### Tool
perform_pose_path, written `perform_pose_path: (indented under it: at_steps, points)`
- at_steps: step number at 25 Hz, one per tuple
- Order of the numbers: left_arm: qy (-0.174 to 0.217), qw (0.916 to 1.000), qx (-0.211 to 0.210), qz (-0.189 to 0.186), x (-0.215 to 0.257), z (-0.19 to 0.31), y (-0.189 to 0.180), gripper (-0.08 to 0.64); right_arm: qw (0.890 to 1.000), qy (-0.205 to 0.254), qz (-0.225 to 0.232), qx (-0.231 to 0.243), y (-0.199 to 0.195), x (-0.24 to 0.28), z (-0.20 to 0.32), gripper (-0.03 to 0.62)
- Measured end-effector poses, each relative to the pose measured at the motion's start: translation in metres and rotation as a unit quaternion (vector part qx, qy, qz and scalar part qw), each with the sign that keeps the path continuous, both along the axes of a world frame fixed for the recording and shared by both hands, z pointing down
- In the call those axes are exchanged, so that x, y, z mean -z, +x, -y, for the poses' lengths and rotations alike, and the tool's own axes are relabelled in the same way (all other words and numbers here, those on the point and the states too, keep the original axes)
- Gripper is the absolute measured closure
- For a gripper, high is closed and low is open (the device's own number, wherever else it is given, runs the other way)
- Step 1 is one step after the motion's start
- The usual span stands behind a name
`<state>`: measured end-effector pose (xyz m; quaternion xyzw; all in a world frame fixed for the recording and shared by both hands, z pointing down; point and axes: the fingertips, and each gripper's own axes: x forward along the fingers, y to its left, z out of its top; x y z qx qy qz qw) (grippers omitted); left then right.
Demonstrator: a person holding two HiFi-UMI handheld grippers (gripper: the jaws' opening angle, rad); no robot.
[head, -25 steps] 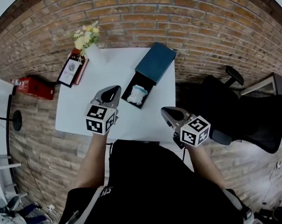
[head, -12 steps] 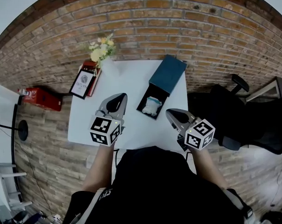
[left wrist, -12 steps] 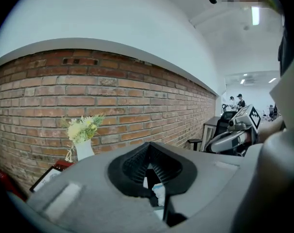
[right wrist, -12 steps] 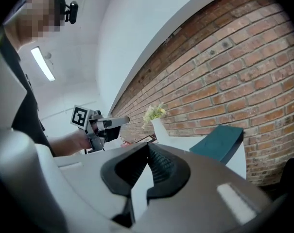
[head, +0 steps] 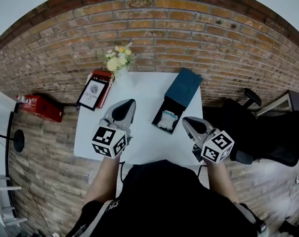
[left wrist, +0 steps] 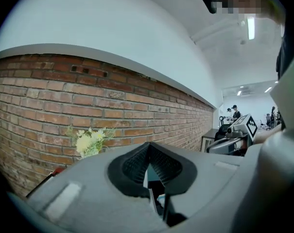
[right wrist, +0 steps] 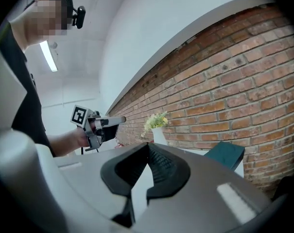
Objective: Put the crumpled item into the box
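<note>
Hovering at the white table [head: 139,90], my left gripper [head: 128,102] and right gripper [head: 187,121] are both closed on nothing.
The crumpled white item [head: 167,119] lies inside the open black box [head: 157,121]. In both gripper views my grippers' own bodies block the box's inside; the right one shows only its teal lid [right wrist: 225,155].

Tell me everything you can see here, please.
table: one, white, by the brick wall
box: one, black, open, table's right side
lid: one, teal, at the box's far end
crumpled item: one, white, inside the box
flowers: one bunch, yellow-white, table's far edge
framed card: one, red-edged, far left corner
red case: one, floor, left
chair: one, black, right
left tongs: grey, shut, empty
right tongs: grey, shut, empty
</note>
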<state>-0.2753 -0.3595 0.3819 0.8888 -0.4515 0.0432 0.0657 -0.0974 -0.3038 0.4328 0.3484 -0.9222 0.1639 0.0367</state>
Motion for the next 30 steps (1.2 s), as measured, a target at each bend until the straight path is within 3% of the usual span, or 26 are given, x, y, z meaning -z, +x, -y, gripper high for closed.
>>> perform_pose_path:
  at_steps: [9, 15, 21, 30]
  points:
    - [-0.012, 0.9998, -0.001, -0.019, -0.008, -0.009, -0.011, 0.552, 0.999, 0.034, -0.006, -0.016, -0.005, 0.018, -0.008, 0.597]
    - [-0.028, 0.9995, 0.007, -0.014, -0.017, -0.012, -0.021, 0.552, 0.999, 0.027, 0.007, -0.021, -0.004, 0.014, -0.014, 0.597]
    - [-0.031, 0.9993, 0.013, -0.017, -0.017, -0.017, -0.028, 0.552, 0.998, 0.009, 0.062, -0.031, 0.001, 0.026, -0.016, 0.597]
    - [-0.041, 0.9989, 0.016, -0.018, -0.021, -0.021, -0.028, 0.552, 0.997, -0.005, 0.068, -0.029, 0.001, 0.018, -0.018, 0.597]
